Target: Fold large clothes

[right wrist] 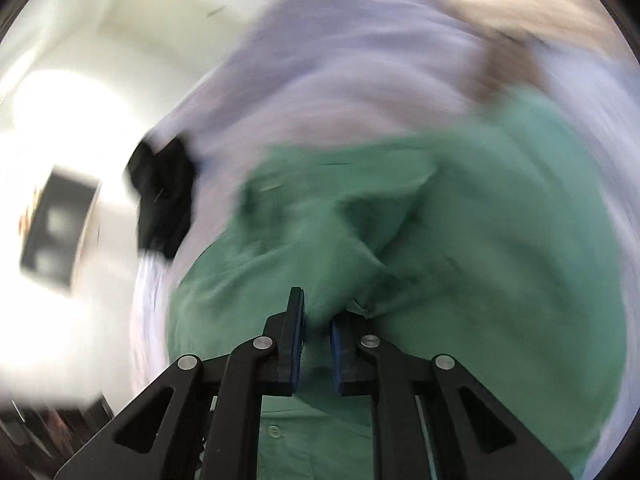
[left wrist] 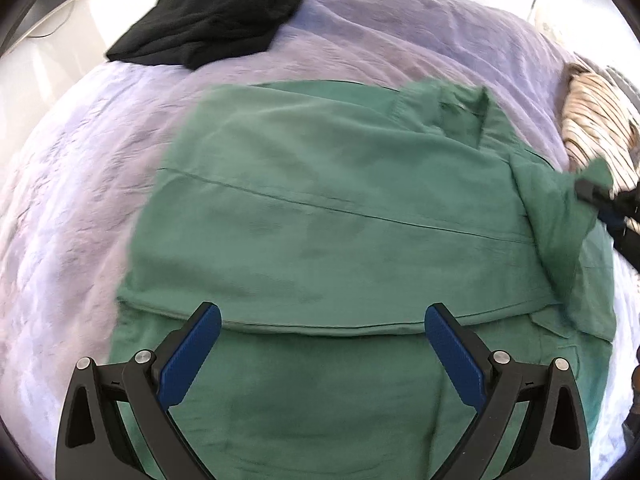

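A large green shirt lies spread on a lavender bedspread, its lower part folded over in a straight edge. My left gripper hangs open just above that folded edge, nothing between its blue pads. At the right edge my right gripper pinches a corner of the shirt and lifts it into a ridge. The right wrist view is motion-blurred. It shows the right gripper with narrow jaws and bunched green shirt fabric caught between the pads.
A folded black garment lies at the far left corner of the bed, also the black garment in the blur. A striped tan garment sits at the right side. White floor and a dark box lie beyond the bed's left edge.
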`<action>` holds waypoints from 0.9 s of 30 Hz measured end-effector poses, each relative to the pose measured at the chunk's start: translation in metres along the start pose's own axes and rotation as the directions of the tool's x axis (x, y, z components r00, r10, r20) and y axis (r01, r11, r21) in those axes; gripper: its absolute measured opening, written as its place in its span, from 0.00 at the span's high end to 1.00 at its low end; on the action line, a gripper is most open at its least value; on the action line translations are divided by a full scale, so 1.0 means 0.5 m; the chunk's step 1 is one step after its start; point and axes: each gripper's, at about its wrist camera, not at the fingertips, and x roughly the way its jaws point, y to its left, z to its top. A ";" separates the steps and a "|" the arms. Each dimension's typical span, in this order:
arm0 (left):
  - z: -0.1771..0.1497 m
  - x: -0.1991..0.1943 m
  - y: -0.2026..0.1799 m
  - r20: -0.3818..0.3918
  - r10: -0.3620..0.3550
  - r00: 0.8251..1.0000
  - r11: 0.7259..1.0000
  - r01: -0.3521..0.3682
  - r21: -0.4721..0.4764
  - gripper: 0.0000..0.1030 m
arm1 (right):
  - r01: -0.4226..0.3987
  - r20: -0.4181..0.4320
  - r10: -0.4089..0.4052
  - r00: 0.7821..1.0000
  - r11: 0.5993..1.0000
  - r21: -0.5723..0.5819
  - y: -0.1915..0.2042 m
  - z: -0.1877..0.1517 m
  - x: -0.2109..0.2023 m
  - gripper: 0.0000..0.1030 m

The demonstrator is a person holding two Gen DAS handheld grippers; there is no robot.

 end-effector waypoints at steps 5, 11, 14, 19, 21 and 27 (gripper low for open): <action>-0.008 0.007 0.049 -0.021 0.052 0.998 0.998 -0.053 -0.039 0.01 | -0.027 -0.165 -0.018 0.986 0.963 -0.267 0.155 -0.049 0.120 0.83; -0.005 0.014 0.057 -0.032 0.007 0.999 0.999 -0.009 -0.040 0.01 | -0.038 -0.352 -0.044 0.935 0.974 -0.222 0.132 -0.116 0.181 0.44; 0.007 0.015 0.035 -0.031 -0.077 0.997 0.997 0.076 -0.034 0.01 | -0.076 -0.311 0.025 0.950 0.985 -0.154 0.091 -0.127 0.109 0.43; 0.035 0.044 -0.032 -0.077 -0.249 0.965 0.968 0.249 -0.011 0.01 | -0.047 -0.240 0.054 0.969 0.998 0.038 -0.047 -0.149 -0.025 0.41; 0.047 0.069 -0.065 -0.114 -0.314 0.943 0.949 0.315 -0.004 0.01 | -0.029 -0.209 0.055 0.976 0.992 0.126 -0.102 -0.156 -0.067 0.41; 0.081 0.115 -0.113 -0.134 -0.417 0.899 0.908 0.409 -0.086 0.40 | -0.064 -0.050 0.094 0.994 0.903 0.425 -0.266 -0.183 -0.167 0.40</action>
